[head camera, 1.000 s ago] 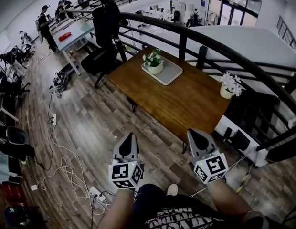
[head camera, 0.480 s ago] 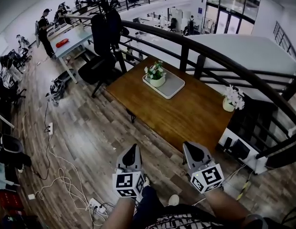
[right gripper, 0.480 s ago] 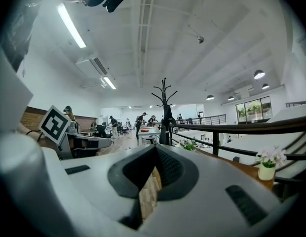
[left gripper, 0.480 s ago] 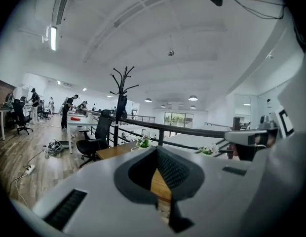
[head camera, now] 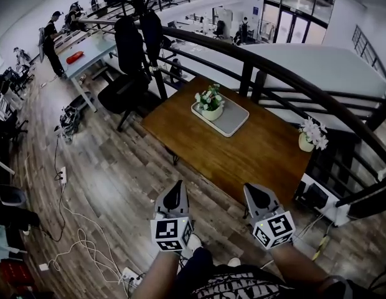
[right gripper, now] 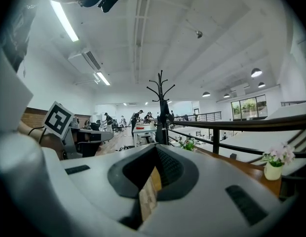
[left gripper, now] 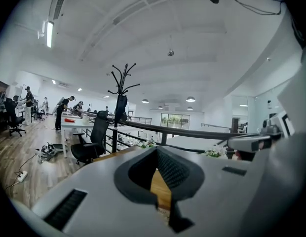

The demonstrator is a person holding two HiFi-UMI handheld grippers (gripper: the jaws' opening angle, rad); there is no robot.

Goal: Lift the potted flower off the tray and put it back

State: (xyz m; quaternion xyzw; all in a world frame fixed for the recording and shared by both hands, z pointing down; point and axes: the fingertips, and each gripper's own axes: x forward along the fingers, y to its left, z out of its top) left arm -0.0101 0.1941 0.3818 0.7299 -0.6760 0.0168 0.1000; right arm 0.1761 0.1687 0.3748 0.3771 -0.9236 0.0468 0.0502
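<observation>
Grey left gripper [head camera: 176, 190], right gripper [head camera: 253, 193], marker cubes [head camera: 171, 234]

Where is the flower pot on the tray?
Head view, upper middle: the white pot of white flowers sits at the left end of the grey rectangular tray on the brown wooden table.

**Legible text check: none found**

No words, numbers or brand names can be read in any view. The only printed marks are black-and-white square patterns on the left cube [head camera: 170, 234] of the left gripper [head camera: 175, 190] and on the right cube [head camera: 274, 228] of the right gripper [head camera: 253, 192]. They carry no letters. Print farther off is too small to tell.
</observation>
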